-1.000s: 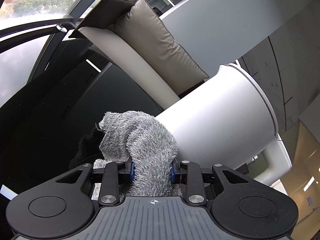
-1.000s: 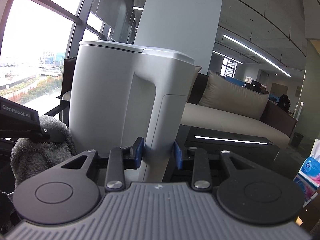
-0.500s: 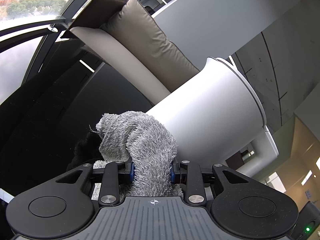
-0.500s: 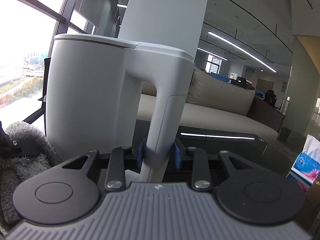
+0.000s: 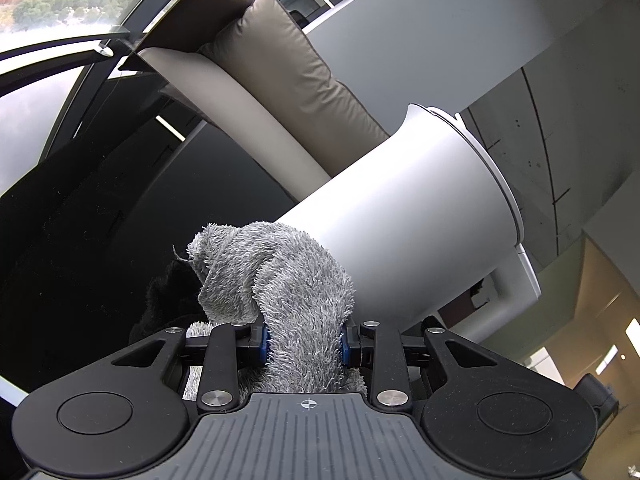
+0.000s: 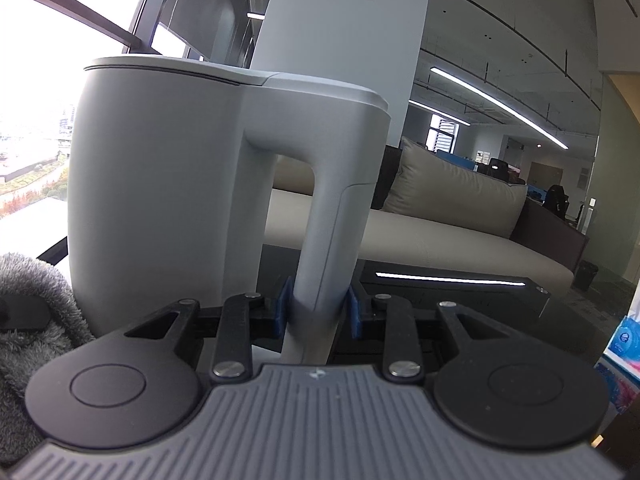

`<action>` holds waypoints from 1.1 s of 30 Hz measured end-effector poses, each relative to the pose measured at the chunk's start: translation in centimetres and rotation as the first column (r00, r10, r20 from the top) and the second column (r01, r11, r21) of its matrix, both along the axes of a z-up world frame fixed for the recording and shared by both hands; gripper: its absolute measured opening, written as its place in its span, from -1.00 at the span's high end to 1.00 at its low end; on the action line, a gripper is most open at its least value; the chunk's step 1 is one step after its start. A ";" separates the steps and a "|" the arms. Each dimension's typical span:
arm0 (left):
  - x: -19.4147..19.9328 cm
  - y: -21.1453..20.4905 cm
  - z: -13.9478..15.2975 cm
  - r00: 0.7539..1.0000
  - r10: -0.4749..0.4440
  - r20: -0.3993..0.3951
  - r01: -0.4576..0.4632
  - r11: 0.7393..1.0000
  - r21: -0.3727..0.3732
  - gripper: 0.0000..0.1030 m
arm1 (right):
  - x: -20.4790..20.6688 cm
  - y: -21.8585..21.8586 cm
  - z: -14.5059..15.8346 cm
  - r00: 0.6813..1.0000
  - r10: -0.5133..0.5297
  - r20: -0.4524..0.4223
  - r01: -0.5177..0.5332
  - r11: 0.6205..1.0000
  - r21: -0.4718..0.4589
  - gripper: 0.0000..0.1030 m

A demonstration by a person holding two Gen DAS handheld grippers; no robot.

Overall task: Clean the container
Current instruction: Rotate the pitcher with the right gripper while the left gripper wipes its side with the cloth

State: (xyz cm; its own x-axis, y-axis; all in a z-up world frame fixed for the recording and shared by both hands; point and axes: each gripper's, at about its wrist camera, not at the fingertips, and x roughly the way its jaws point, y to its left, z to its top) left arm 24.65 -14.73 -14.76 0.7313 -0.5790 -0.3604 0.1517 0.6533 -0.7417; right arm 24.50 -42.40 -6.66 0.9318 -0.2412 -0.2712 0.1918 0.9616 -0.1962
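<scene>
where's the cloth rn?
The grey cloth is clamped in the left gripper, bunched against the lower side of the white kettle; in the right wrist view it shows at bottom left, beside the kettle's base.

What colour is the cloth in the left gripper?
Grey cloth, fluffy; clearest in the left wrist view.
</scene>
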 end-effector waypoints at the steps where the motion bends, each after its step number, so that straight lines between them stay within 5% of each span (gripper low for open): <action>1: 0.1 0.0 0.0 1.000 0.002 -0.002 -0.002 1.000 -0.005 0.48 | 0.3 -0.2 -0.1 1.000 0.005 -0.001 -0.005 1.000 -0.002 0.42; 13: 1.0 -0.3 1.8 0.998 0.028 0.051 -0.027 1.000 -0.014 0.48 | 2.5 -2.0 -0.1 0.999 0.033 -0.007 -0.033 0.999 0.040 0.42; 20: 1.3 1.3 5.4 0.989 0.054 0.139 -0.041 0.995 -0.093 0.48 | 3.2 -2.7 0.3 0.999 0.042 -0.015 -0.041 0.998 0.056 0.42; 33: 2.0 1.5 5.0 0.991 0.082 0.103 -0.071 0.991 -0.112 0.47 | 4.5 -3.8 1.4 0.999 0.030 -0.020 -0.028 0.995 0.098 0.44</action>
